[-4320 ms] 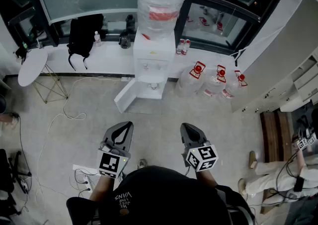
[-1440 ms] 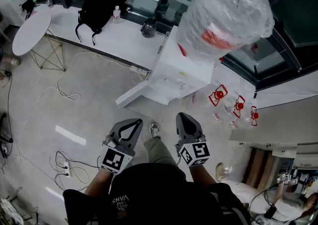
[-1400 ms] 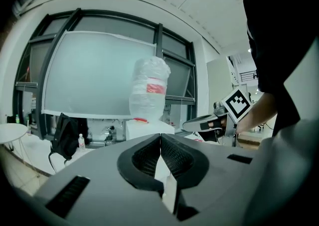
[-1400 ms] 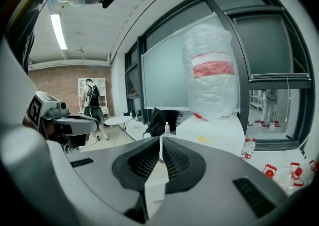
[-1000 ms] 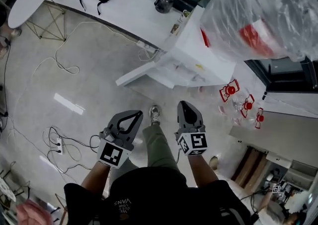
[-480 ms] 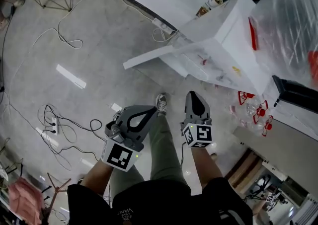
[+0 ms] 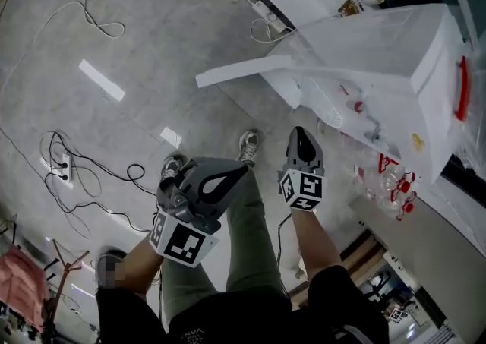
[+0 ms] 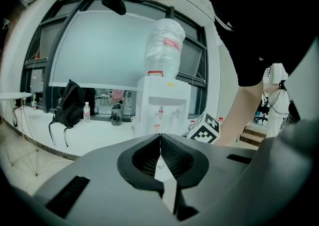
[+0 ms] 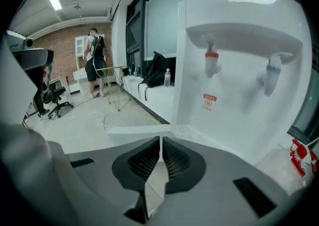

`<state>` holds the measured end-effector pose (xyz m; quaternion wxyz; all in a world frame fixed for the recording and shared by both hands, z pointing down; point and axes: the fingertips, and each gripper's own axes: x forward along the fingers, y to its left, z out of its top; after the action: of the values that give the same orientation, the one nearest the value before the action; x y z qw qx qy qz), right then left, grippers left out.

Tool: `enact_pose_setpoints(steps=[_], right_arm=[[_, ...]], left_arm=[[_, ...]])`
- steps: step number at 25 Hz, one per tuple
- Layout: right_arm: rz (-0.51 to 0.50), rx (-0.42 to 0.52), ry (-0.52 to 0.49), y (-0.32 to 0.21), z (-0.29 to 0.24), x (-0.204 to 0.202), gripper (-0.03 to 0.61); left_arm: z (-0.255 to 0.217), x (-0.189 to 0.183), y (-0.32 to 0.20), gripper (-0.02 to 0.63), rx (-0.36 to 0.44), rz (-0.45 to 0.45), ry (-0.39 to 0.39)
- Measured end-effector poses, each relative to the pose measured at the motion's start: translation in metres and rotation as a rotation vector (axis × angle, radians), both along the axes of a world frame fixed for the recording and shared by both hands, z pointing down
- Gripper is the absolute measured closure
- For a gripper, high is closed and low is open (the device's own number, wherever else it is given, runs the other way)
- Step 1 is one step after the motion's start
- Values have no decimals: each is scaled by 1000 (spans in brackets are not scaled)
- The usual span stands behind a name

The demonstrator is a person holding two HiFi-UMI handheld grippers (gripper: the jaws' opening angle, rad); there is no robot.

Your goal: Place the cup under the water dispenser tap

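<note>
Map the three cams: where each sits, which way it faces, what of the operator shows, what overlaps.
Head view: on the person's head, looking steeply down at the floor; shows forearms, legs, left gripper, right gripper, dispenser ahead.
Left gripper view: on the left gripper, facing along shut jaws toward dispenser and backpack; right arm shows.
Right gripper view: on the right gripper, facing along shut jaws, close on red tap and blue tap; mainly the gripper shows.
Shared: all see the dispenser; both gripper views see the backpack.
</note>
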<state>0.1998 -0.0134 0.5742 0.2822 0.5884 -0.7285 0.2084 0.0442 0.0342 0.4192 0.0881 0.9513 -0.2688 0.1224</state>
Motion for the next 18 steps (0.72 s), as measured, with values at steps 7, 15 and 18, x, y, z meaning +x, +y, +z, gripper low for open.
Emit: enact_pose_setpoints(steps=[7, 15, 18], right_arm=[[-7, -112, 104, -3, 114, 22, 532], [21, -192, 210, -17, 224, 58, 531], [31, -214, 224, -24, 250, 69, 531]], left_arm=[[75, 2, -14, 594, -18, -7, -1], [142, 11, -20, 594, -57, 3, 7], [162, 16, -20, 594, -74, 1, 6]])
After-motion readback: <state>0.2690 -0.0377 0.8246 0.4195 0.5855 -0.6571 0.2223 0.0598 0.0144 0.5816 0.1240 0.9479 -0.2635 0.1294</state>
